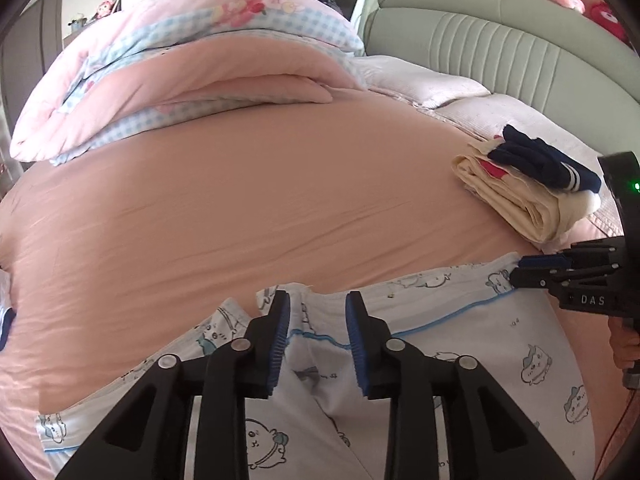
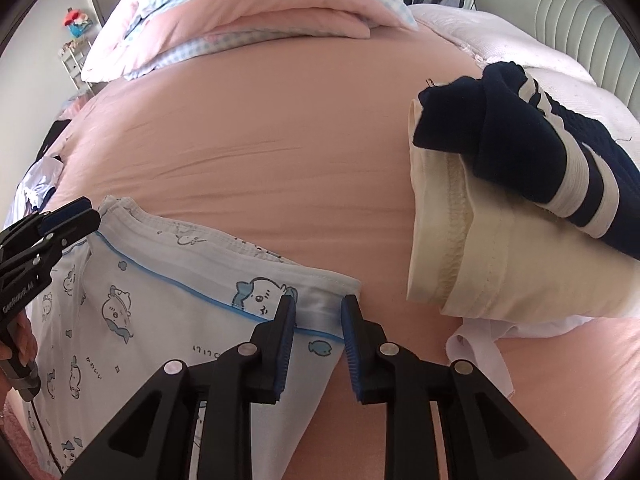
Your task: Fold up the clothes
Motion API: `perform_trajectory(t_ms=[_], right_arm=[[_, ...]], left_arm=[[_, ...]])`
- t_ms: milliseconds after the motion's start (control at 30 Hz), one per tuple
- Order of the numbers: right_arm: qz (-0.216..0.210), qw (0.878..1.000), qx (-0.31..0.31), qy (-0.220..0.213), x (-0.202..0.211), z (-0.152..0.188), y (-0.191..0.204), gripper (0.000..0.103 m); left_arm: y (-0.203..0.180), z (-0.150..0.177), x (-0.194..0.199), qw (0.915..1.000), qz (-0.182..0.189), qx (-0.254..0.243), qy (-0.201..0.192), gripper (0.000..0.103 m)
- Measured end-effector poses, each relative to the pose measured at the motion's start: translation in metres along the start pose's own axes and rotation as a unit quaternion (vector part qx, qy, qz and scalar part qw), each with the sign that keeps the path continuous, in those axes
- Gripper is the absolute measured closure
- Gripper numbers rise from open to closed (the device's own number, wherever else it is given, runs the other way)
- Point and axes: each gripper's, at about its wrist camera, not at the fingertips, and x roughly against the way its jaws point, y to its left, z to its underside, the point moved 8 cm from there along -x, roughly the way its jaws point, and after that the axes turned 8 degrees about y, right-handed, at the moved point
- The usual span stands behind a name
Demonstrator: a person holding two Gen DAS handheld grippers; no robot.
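Note:
White pyjama shorts [image 1: 460, 344] with cartoon prints and blue piping lie flat on the pink bedsheet [image 1: 248, 200]; they also show in the right wrist view [image 2: 160, 280]. My left gripper [image 1: 318, 300] is open, its fingers straddling the waistband near the left corner. My right gripper [image 2: 318, 304] is open, its fingers straddling the waistband's right corner. Each gripper appears in the other's view at the waistband's ends, the right one [image 1: 520, 268] and the left one [image 2: 86, 210].
A stack of folded clothes, cream [image 2: 480, 248] below and navy striped [image 2: 540, 148] on top, lies to the right. A folded pink quilt [image 1: 180, 80] sits at the far side. The grey padded headboard [image 1: 500, 44] carries plush toys. Pink pillows [image 1: 432, 84] lie beneath it.

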Motion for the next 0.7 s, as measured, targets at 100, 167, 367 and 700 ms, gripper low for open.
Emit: perform_trajectory(t_ms=[100,167,367,700], right_arm=[[-0.005,1.000,-0.004,0.006,-0.002,0.000,0.000,0.080],[-0.004,1.000,-0.002,0.006,-0.002,-0.001,0.000,0.080],[-0.007,1.000,0.001,0.010,-0.002,-0.004,0.003,0.080],[0.006,1.000,-0.025,0.007,-0.001,-0.008,-0.005,0.080]], left_arm=[[0.003,0.005,-0.020,0.9995,-0.002,0.002,0.031,0.076],[0.009,0.006,-0.030,0.9987,-0.005,0.017,0.047,0.077],[0.010,0.002,-0.031,0.9990,-0.002,0.030,0.033,0.093],[0.018,-0.015,-0.017,0.9982,-0.059,0.006,-0.004,0.093]])
